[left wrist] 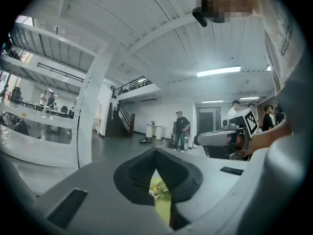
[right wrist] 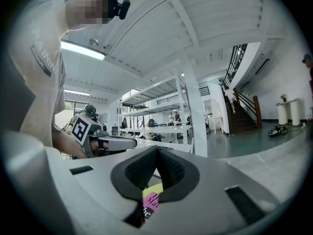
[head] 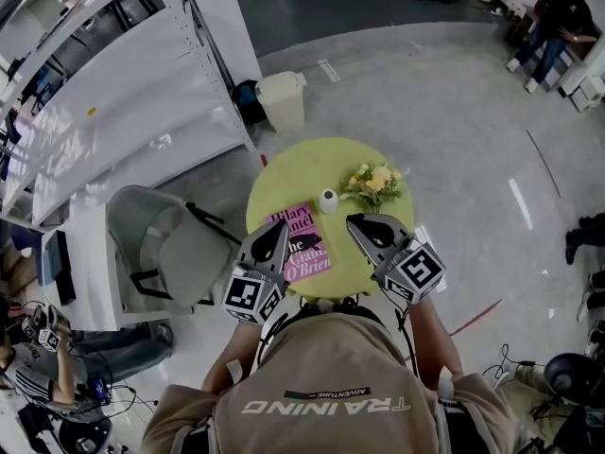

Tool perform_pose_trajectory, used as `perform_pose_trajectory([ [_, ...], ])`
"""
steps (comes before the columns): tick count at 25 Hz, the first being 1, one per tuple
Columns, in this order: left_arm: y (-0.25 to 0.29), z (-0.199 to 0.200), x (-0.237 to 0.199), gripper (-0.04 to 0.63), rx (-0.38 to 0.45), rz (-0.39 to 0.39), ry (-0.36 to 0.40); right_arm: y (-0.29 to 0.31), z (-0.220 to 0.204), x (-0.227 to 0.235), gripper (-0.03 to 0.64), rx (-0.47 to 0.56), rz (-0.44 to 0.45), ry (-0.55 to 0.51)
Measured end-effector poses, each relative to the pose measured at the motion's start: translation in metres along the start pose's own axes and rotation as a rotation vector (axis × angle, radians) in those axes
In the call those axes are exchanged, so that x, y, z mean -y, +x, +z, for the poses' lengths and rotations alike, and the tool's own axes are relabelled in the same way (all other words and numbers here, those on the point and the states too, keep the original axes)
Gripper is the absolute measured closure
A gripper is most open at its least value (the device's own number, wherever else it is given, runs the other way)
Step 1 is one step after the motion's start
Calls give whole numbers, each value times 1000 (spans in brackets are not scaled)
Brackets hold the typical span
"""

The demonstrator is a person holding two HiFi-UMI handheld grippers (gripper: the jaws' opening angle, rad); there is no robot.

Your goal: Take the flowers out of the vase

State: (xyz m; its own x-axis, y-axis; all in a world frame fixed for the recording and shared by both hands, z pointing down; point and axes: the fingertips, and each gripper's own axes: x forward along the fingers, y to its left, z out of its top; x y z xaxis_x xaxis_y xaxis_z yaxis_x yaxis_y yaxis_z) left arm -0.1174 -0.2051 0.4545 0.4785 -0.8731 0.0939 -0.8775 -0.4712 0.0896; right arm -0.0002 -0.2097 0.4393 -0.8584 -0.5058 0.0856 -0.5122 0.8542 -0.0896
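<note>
closed left gripper (head: 279, 228) and right gripper (head: 356, 222) hover near flowers (head: 375, 183).

a vase (head: 328, 200) is set near the middle of a round table (head: 284, 173), and flowers (head: 374, 183) are placed just to its right. a book (head: 304, 242) is laid on the table in front of the vase, nearer the person. the left gripper (head: 281, 225) is held over the book's left edge, the right gripper (head: 352, 220) to the book's right. a chair (head: 165, 244) is placed left of the table, a bin (head: 282, 99) behind it, and shelves (head: 95, 93) are set further left.
</note>
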Motion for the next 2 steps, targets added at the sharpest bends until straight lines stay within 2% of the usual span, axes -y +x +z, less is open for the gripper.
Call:
perform_pose_trajectory([
  [2, 0, -2, -1, 584, -2, -3, 4, 2, -1, 0, 617, -1, 0, -1],
])
